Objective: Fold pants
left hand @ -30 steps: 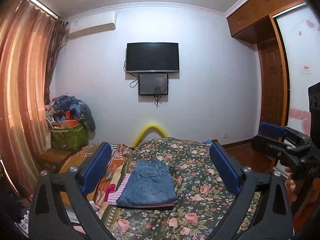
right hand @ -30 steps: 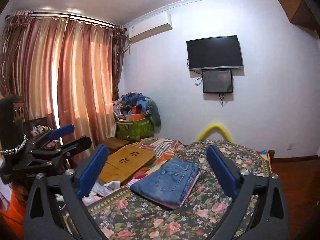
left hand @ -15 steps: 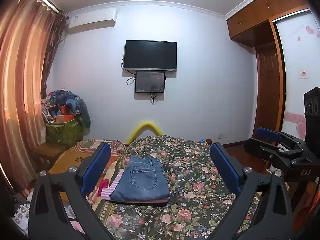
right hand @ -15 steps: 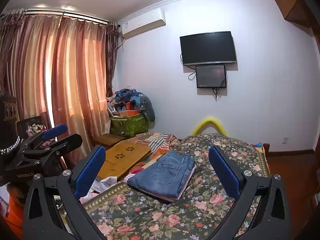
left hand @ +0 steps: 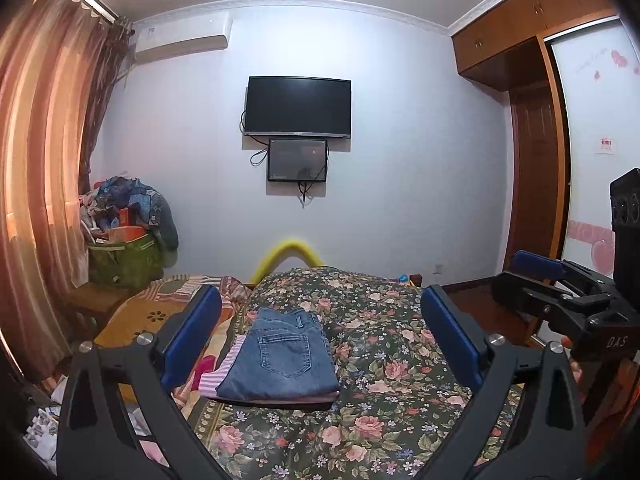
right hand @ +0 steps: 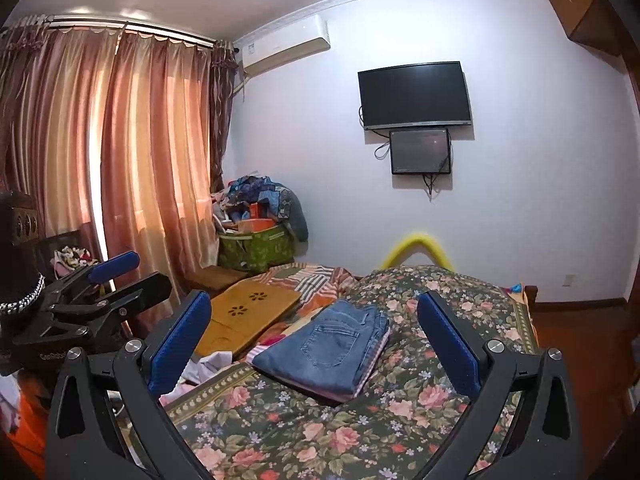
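Now, from the left wrist view, I see my left gripper [left hand: 320,338] has drawn back and risen a little compared with a second ago; its jaws are wide apart and hold nothing. The jeans [left hand: 282,358] lie folded in a compact stack on the floral bedspread [left hand: 400,364], ahead of the gripper and between its fingers in the picture, well apart from them. I judge the folding is finished. From the right wrist view, my right gripper [right hand: 314,338] is also spread apart and empty, likewise pulled back. The jeans [right hand: 328,346] rest ahead, untouched, beside a wooden lap tray [right hand: 248,316].
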{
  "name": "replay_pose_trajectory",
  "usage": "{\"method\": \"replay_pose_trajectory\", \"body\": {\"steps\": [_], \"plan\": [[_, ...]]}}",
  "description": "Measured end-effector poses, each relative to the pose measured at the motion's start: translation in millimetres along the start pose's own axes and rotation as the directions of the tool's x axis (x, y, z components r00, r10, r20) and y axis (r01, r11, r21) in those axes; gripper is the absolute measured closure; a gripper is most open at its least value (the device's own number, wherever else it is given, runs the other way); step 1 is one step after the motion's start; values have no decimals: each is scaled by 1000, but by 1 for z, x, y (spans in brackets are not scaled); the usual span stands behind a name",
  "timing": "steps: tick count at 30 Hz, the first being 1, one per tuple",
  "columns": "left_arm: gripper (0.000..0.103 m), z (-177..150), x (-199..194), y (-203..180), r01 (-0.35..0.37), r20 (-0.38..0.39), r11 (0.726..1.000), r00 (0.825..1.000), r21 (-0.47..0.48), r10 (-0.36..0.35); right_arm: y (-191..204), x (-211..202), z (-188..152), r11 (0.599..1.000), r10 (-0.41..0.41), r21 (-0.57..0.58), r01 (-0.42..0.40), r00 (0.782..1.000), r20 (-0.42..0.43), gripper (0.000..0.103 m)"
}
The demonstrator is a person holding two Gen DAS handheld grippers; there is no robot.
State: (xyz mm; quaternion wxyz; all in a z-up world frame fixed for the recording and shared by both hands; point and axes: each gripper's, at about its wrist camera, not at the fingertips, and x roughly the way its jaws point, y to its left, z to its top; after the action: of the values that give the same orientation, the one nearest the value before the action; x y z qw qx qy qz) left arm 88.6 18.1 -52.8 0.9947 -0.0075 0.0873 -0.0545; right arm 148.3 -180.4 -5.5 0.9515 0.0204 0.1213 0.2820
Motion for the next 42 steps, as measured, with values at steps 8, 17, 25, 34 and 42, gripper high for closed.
{"method": "replay_pose_trajectory", "body": {"steps": [8, 17, 25, 34, 42], "plan": [[2, 0, 0, 1, 17, 2, 1000, 1000, -3, -17, 0, -4, 2, 1000, -9, 3, 9, 1000, -2, 0], [1, 2, -2, 1, 26, 5, 1000, 1000, -2, -26, -1, -8, 4, 1000, -13, 4, 13, 1000, 0, 0], [0, 1, -3, -2, 23, 10, 1000, 1000, 9, -23, -3, -9, 4, 1000, -20, 15, 20, 1000, 0, 0], [0, 0, -2, -3, 32, 7, 999, 999, 9, -32, -4, -9, 5, 1000, -26, 15, 26, 1000, 1, 0], [0, -1, 2, -1, 39, -3, 999, 999, -3, -39, -4, -8, 3, 1000, -25, 14, 25, 1000, -2, 0]]}}
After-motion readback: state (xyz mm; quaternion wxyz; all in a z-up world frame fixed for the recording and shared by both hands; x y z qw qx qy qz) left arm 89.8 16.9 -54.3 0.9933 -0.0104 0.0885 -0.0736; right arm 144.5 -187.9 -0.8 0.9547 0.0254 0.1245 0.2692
